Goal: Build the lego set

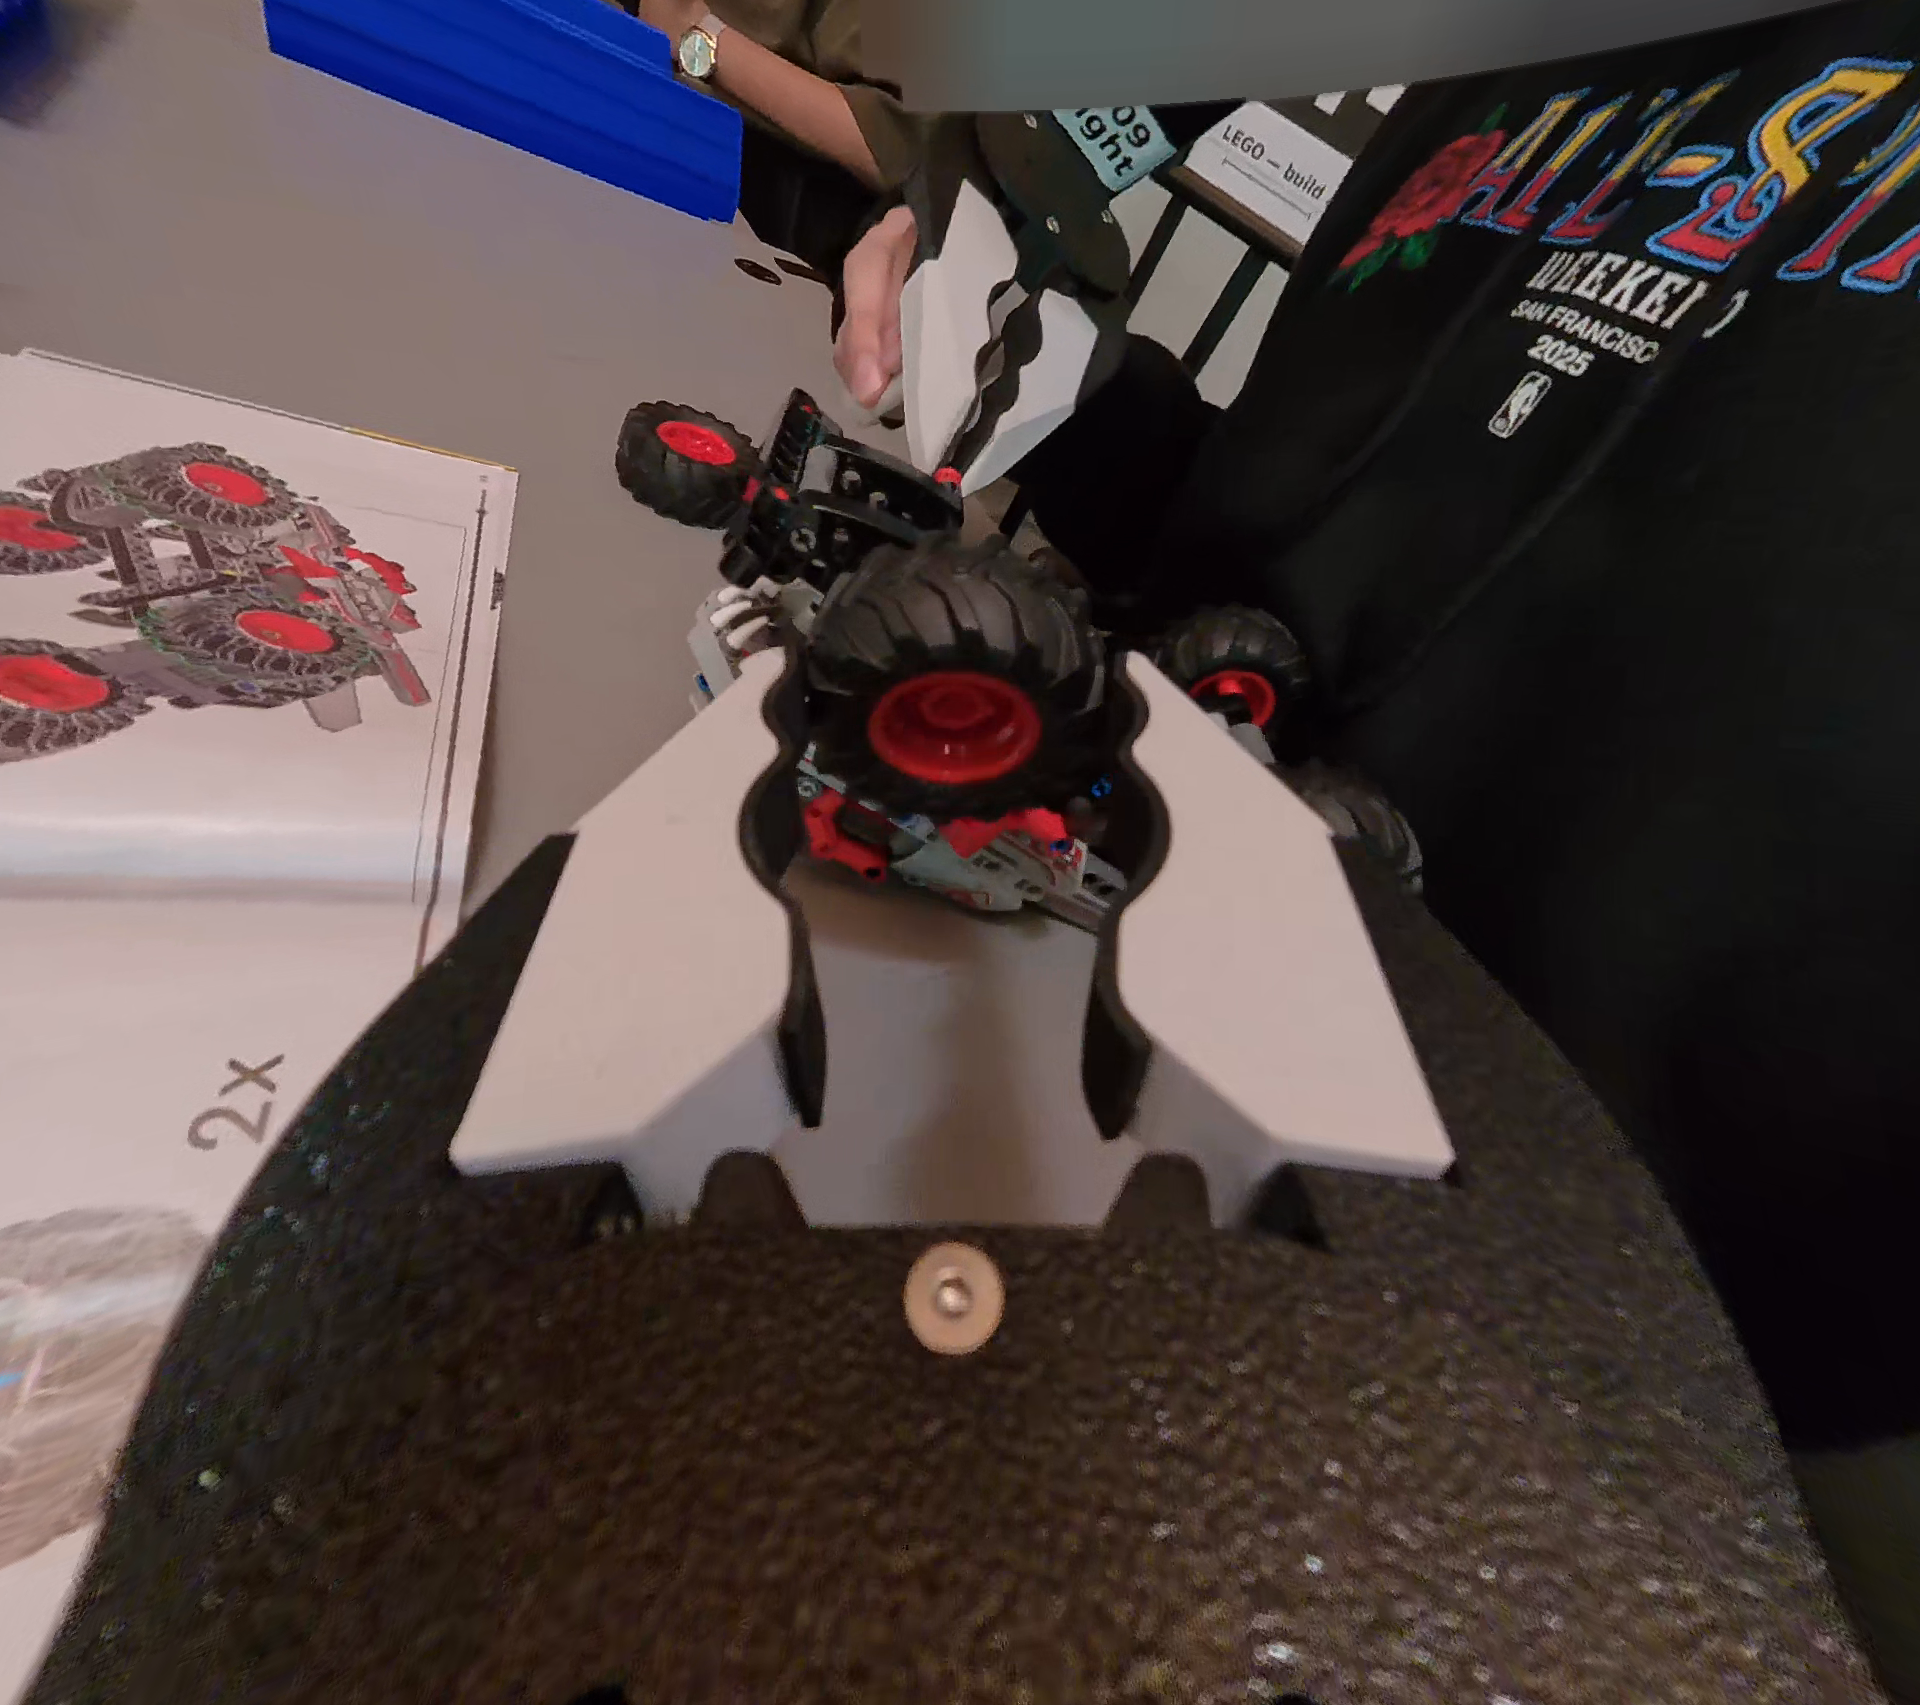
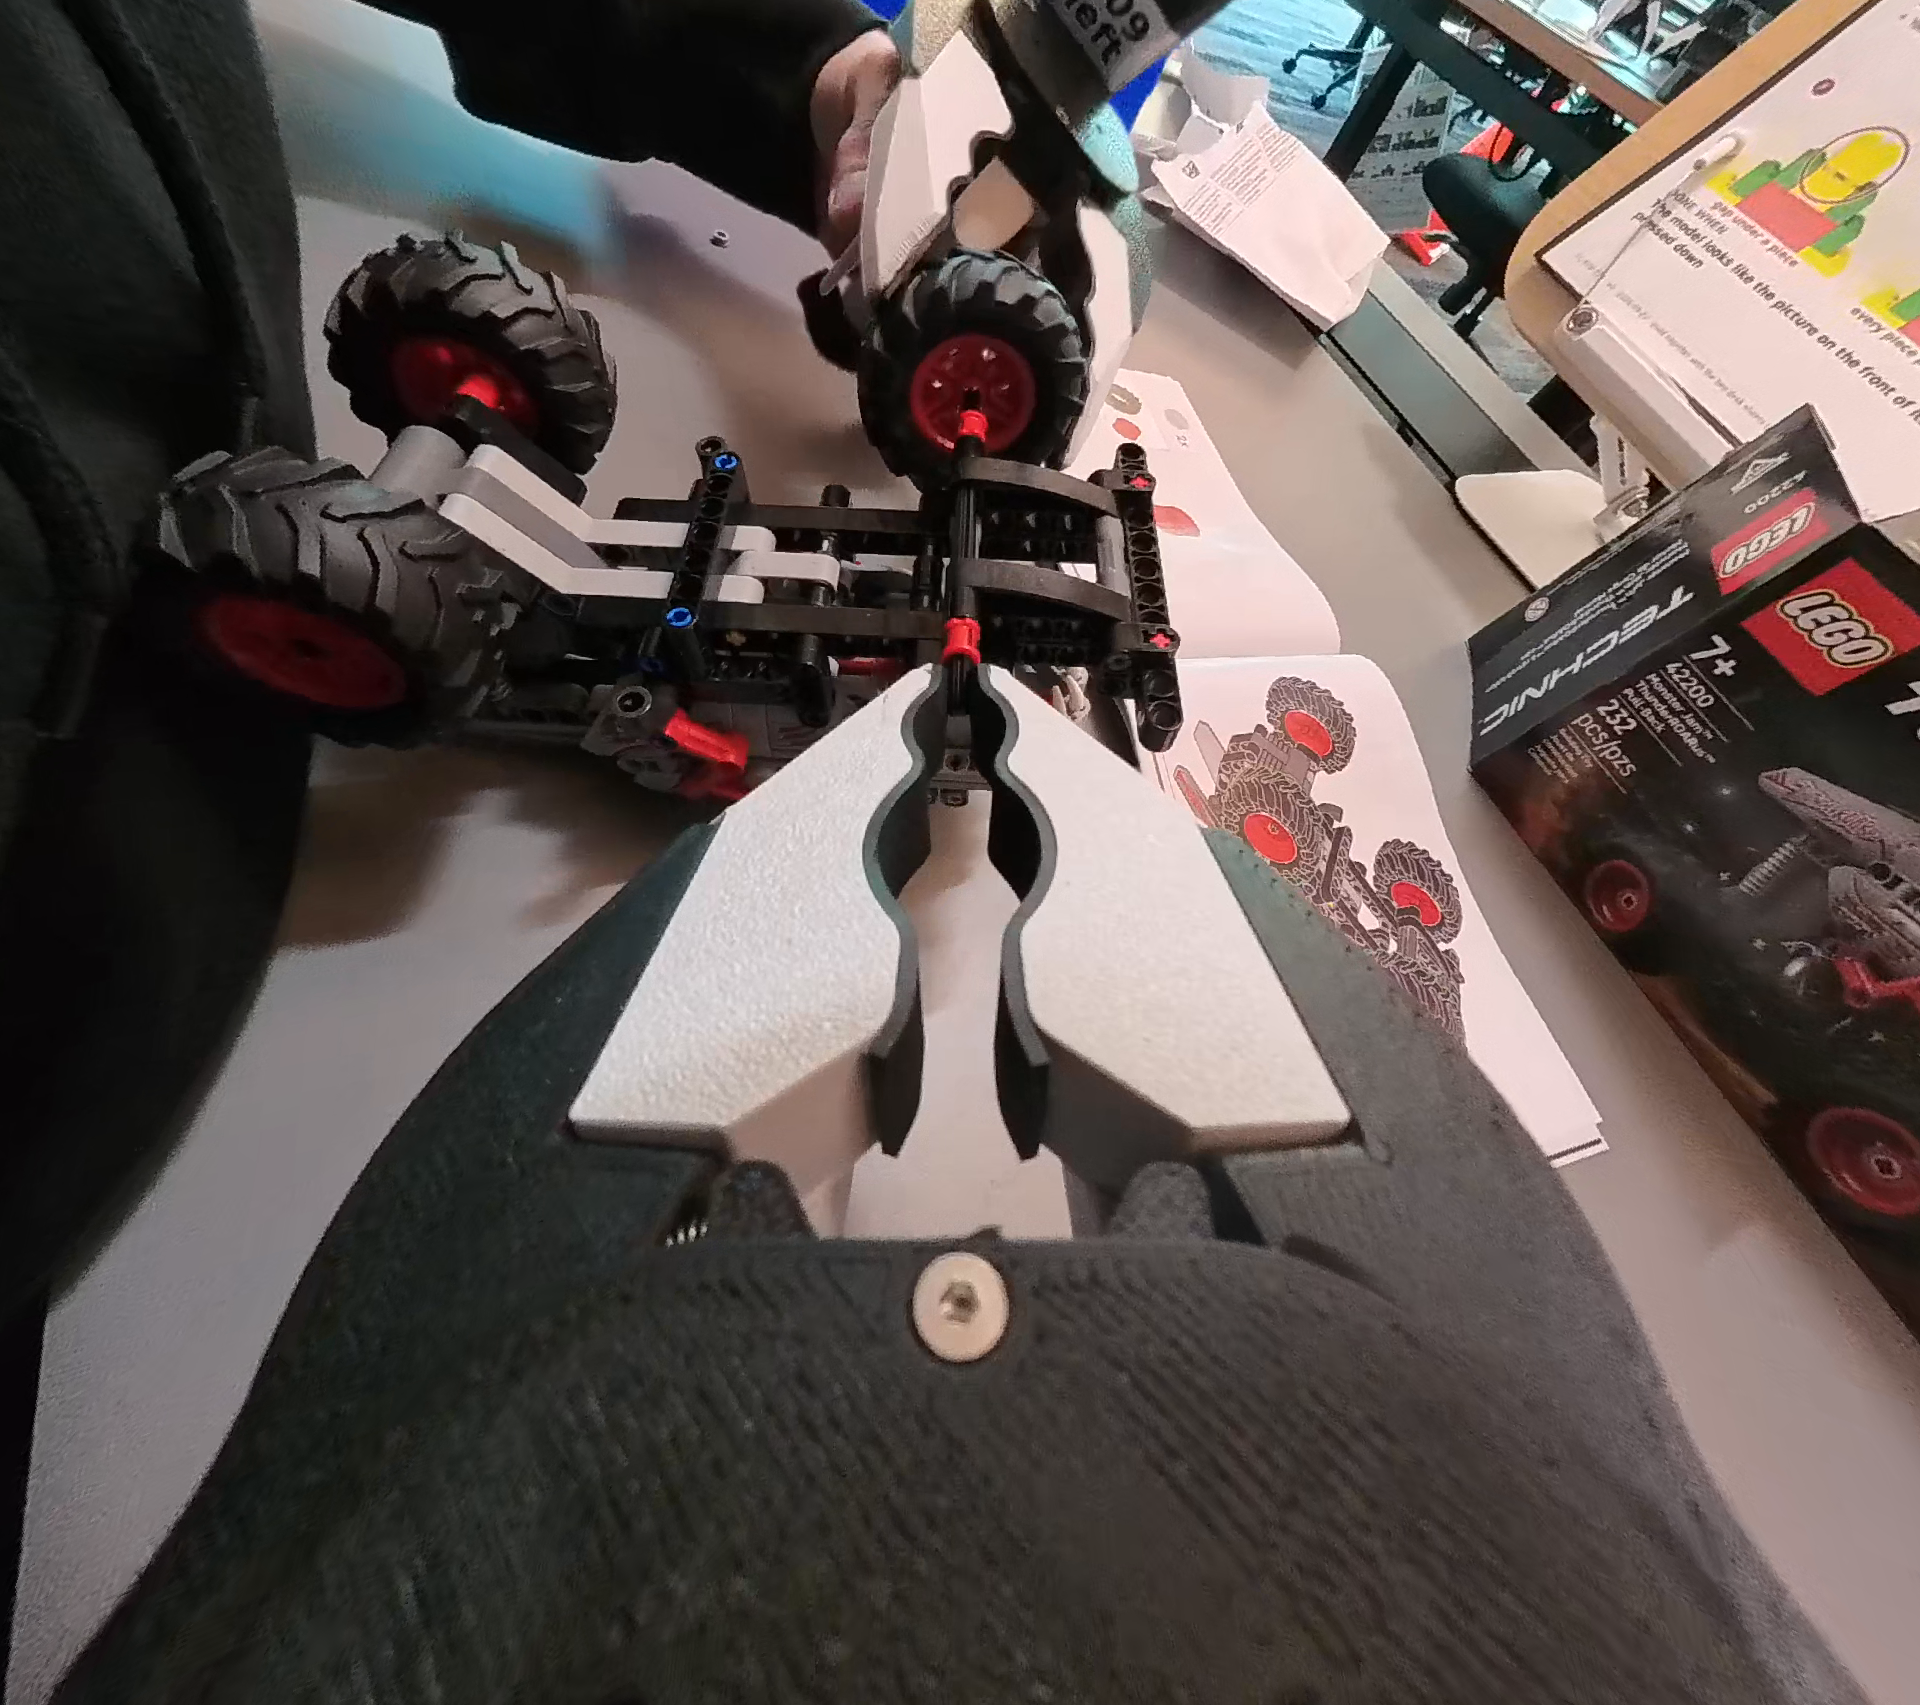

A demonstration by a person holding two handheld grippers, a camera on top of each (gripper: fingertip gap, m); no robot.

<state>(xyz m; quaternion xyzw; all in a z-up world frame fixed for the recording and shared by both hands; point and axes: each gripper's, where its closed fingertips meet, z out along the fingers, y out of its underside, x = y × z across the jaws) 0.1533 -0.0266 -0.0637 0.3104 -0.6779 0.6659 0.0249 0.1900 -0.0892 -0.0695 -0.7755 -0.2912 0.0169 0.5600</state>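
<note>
Right wrist view: the truck chassis point(image 2: 790, 585) lies on the grey table point(image 2: 416, 907) beside the instruction booklet point(image 2: 1351, 824). The right gripper point(image 2: 961, 699) pinches the bare axle end point(image 2: 961, 668) — likely bracing it — while the left gripper point(image 2: 997, 273) clamps the opposite wheel point(image 2: 971, 367), seemingly to seat it.

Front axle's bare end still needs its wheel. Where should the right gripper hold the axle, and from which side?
Grip the axle on its bare black stub outboard of the red bushing, coming end-on along the shaft, as the right gripper is now. The left gripper clasps the wheel opposite.
</note>
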